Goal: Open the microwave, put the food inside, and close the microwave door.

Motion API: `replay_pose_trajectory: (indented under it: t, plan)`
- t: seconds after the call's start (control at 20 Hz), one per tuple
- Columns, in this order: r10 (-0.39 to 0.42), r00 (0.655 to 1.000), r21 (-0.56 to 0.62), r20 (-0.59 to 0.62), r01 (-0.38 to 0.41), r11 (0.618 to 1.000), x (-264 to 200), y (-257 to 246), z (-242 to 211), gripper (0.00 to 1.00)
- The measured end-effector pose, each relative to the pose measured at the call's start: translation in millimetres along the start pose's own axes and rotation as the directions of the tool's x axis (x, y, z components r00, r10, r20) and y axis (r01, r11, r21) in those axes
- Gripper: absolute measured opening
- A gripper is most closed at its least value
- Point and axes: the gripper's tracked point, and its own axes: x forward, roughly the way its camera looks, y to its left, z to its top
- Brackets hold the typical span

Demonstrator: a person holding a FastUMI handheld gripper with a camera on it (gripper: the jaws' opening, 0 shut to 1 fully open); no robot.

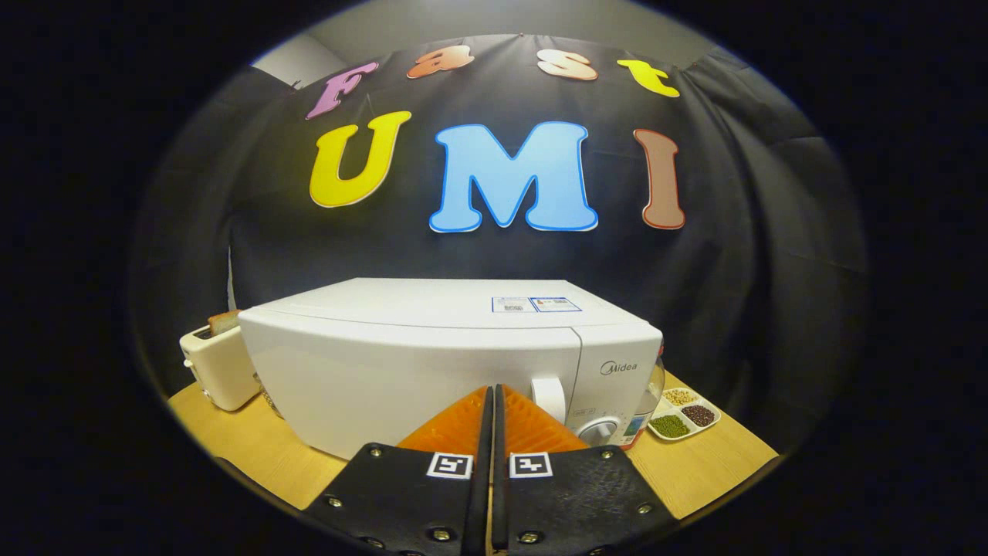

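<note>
Nearest: the gripper (491,398), its two fingers pressed together with only a thin dark seam between them and nothing held; each finger carries a small square black-and-white marker near its base; the fingertips point at the lower front of the microwave, just left of its handle.

Support: a light wooden table (255,448), bare in front of the appliances.

Task item: a white, box-shaped microwave oven (401,363) with a smooth curved front, standing on the table just ahead of the fingers; its door is closed and flush with the body; a white vertical door handle (549,396) sits right of the fingertips; a round white control dial (600,429) lies below and right of the handle; two small printed stickers lie on the flat top.

Containers, right of the microwave: a white sectioned dish (687,417) on the table, one compartment holding green beans, one holding dark reddish-brown beans, one holding pale beans; a clear jar or bottle (647,409), possibly with a label, mostly hidden behind the microwave's right corner, contents unclear.

Left of the microwave: a cream-coloured toaster (220,371), touching or just beside the microwave's left end, with a slice of brown toast (224,320) standing up out of its slot.

Farthest: the black cloth booth wall (756,255) behind everything.
</note>
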Motion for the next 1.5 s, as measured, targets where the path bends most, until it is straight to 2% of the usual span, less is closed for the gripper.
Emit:
replay_pose_trajectory:
  t: [0.2,0.95,1.1,1.2,1.35,1.5]
  plan:
    - [0.056,0.998,0.041,0.007,-0.056,0.998,-58,30,33,0.03]
    - [0.129,0.976,0.051,0.177,-0.140,0.989,-243,85,204,0.03]
    - [0.103,0.965,0.012,0.242,-0.109,0.994,-263,81,253,0.03]
    - [0.115,0.959,0.013,0.257,-0.123,0.992,-277,90,274,0.04]
    - [0.133,0.950,-0.002,0.283,-0.138,0.990,-291,99,293,0.04]
    - [0.126,0.943,-0.036,0.309,-0.121,0.992,-297,103,301,0.04]
